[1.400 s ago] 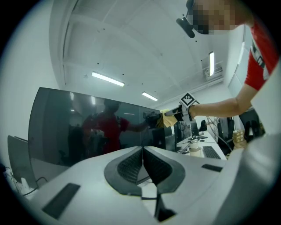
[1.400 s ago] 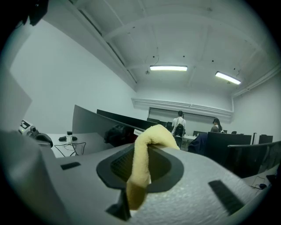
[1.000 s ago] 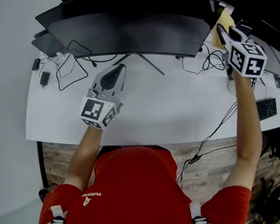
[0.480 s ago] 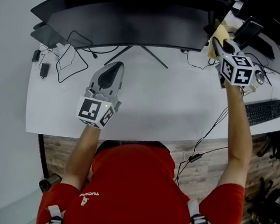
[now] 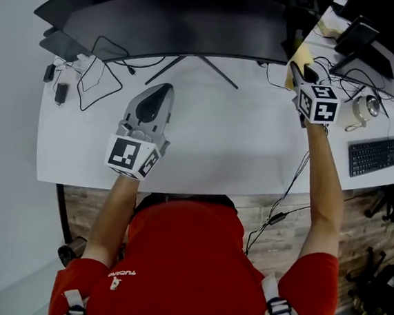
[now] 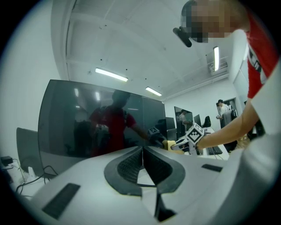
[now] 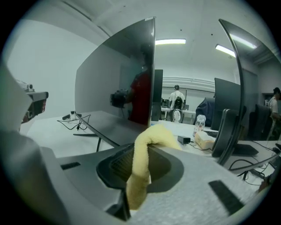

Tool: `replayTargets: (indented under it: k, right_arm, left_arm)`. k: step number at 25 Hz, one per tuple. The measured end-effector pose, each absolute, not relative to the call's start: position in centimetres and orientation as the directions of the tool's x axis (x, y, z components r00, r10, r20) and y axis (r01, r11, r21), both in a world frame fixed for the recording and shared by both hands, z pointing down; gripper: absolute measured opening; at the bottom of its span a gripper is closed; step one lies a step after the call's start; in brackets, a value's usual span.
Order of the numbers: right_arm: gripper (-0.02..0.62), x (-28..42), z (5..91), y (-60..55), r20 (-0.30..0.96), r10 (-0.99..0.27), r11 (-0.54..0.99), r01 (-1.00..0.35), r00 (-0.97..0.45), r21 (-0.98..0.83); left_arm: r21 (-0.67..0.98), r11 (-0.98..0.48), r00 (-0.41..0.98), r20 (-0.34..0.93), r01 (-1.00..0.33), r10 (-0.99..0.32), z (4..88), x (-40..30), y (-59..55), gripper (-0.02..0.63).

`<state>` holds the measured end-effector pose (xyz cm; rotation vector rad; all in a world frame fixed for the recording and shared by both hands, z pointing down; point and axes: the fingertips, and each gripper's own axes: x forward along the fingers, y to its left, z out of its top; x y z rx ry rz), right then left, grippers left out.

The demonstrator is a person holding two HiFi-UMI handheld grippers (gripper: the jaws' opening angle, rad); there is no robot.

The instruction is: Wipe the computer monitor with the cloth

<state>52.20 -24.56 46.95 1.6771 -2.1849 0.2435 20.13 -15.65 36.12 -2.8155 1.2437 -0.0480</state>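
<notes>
Monitor (image 5: 182, 27) edge at one o'clock: my right gripper (image 5: 296, 68) pinches the cloth (image 5: 302, 56); pressing could tug it loose. Left gripper (image 5: 155, 101) closed, empty.

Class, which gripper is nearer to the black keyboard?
Right. The right gripper, shut on the yellow cloth, is left of the keyboard, at one end of the monitor; the left gripper is far across the desk, before its middle.

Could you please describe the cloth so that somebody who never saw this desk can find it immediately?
Start at the wide curved monitor on the white desk and follow it to its right end. There the right tool is clamped on a small yellow cloth. Unlike the black cables beside it, it is soft and pale yellow.
</notes>
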Motion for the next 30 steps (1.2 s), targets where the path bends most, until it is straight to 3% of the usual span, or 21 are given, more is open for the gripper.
replayTargets:
  k: [18, 30]
  right_arm:
    - [0.058, 52.0, 56.0, -24.5, 0.49, -0.842, 0.246, -0.969, -0.225, -0.024]
    - [0.058, 49.1, 56.1, -25.2, 0.464, -0.851, 0.264, -0.964, -0.246, -0.029]
  left_arm:
    - [-0.083, -0.671, 0.667, 0.077, -0.737, -0.741, 38.3, 19.8, -16.7, 0.011]
    - [-0.068, -0.66, 0.654, 0.092, -0.748, -0.75, 38.5, 17.9, -17.5, 0.011]
